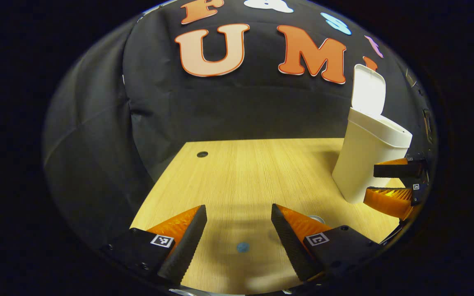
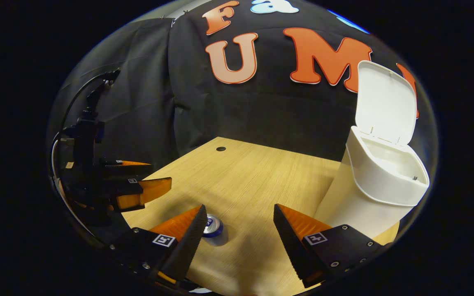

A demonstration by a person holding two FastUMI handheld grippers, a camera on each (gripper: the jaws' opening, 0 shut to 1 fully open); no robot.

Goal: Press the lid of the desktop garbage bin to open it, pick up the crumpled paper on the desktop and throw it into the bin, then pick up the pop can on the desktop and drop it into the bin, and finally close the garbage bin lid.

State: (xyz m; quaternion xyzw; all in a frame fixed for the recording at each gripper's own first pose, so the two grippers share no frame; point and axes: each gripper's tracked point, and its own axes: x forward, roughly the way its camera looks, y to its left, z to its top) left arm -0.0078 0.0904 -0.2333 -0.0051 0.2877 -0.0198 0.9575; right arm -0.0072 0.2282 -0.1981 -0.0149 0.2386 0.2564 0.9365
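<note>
1. Left gripper view: your left gripper [image 1: 239,218] stands with its jaws spread wide over the desk [image 1: 237,176]. The fingers hold nothing and touch nothing.
2. A small blue dot [image 1: 242,247] lies on the desk between the fingers. Each finger mount carries a square black-and-white marker [image 1: 162,241]; it bears no readable writing.
3. A curved metallic rim [image 1: 316,218] shows just behind your left gripper's right-hand finger. You cannot tell from this view what it belongs to.
4. The garbage bin [image 1: 364,160] stands toward the desk's right edge, its lid [image 1: 368,89] raised upright. Your right gripper [image 1: 375,181] is seen beside the bin's front wall, fingers parted and nothing between them.
5. A round hole [image 1: 202,154] sits near the desk's far left corner.
6. Right gripper view: your right gripper [image 2: 239,216] is wide open above the desk's near edge, holding nothing.
7. The pop can [image 2: 212,226] stands on the desk just beside the gripper's left-hand finger, partly hidden by it; contact cannot be determined. Its label is too small to read.
8. The bin interior is in view, lid up. Your left gripper [image 2: 154,176] appears off the desk's left edge, fingers apart.
</note>
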